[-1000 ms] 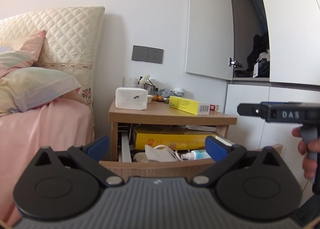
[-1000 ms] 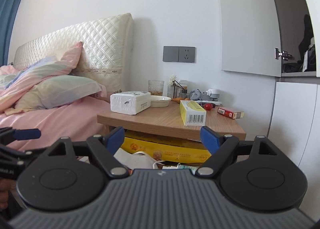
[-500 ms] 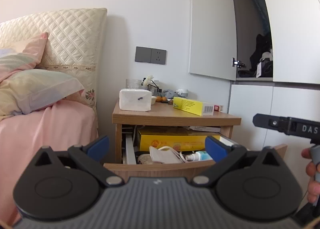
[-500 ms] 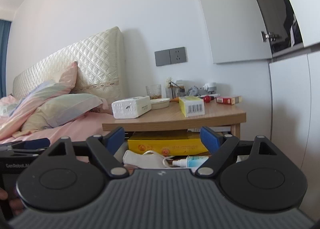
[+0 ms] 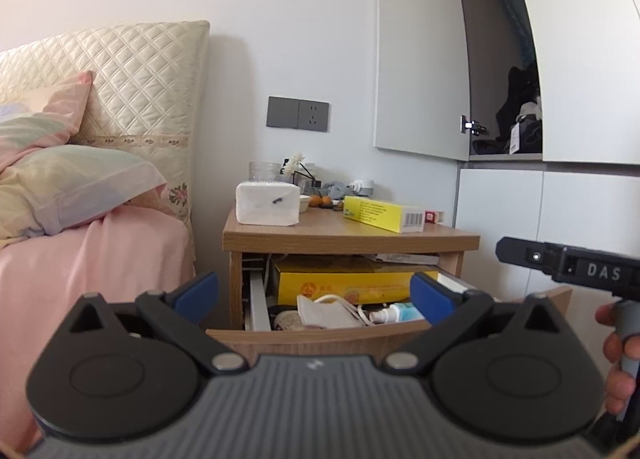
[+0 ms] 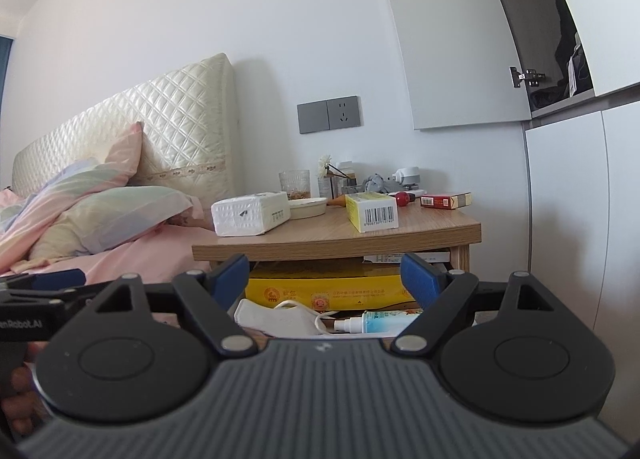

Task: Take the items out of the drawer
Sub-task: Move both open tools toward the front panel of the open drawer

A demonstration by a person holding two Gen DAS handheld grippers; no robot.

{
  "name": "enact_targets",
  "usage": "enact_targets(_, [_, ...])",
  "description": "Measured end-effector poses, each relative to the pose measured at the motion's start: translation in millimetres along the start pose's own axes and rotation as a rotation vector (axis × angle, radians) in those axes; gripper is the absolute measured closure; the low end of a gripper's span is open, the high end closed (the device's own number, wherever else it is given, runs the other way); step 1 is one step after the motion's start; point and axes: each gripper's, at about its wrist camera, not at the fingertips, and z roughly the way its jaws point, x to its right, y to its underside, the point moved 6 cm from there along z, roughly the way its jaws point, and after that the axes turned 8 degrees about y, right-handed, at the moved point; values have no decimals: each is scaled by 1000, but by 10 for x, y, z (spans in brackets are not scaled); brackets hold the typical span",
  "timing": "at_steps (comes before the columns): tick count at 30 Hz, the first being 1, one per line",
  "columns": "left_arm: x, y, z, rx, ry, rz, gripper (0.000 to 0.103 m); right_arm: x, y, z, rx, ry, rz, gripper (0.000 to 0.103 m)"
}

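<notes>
The wooden nightstand's drawer [image 5: 320, 333] stands pulled out. Inside lie a yellow box [image 5: 352, 283] [image 6: 328, 289], a white face mask [image 5: 328, 313] [image 6: 276, 317] and a small spray bottle [image 5: 394, 313] [image 6: 376, 321]. My left gripper [image 5: 316, 293] is open, a short way in front of the drawer, nothing between its blue fingers. My right gripper [image 6: 324, 277] is open too, close over the drawer's front, nothing held. The right tool also shows in the left wrist view as a black bar [image 5: 568, 265] held by a hand [image 5: 616, 359].
On the nightstand top [image 6: 432, 225] stand a white tissue pack [image 6: 250, 213], a yellow carton [image 6: 372, 211], a red box [image 6: 444, 201], a dish and a glass. A bed with pink sheets [image 5: 92, 255] lies left. White wardrobe doors [image 5: 520, 219] stand right.
Both grippers have tilted and shifted a little, the right one dropping nearer the drawer so that more of its contents show. Both stay open and hold nothing.
</notes>
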Motion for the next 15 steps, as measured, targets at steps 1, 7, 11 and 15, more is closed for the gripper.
enact_targets(1, [3,-2,-9,2,-1,1,0,3,-1,-11,3,4,0,18])
enact_targets(7, [21,-12,-61,11,-8,9,0,19,-14,-104,24,13,-2,18])
enact_targets(11, [32,-19,-96,17,-13,15,0,38,-14,-137,30,11,-1,18])
enact_targets(15, [36,-6,-108,16,-21,20,0,50,-9,-155,36,11,4,18])
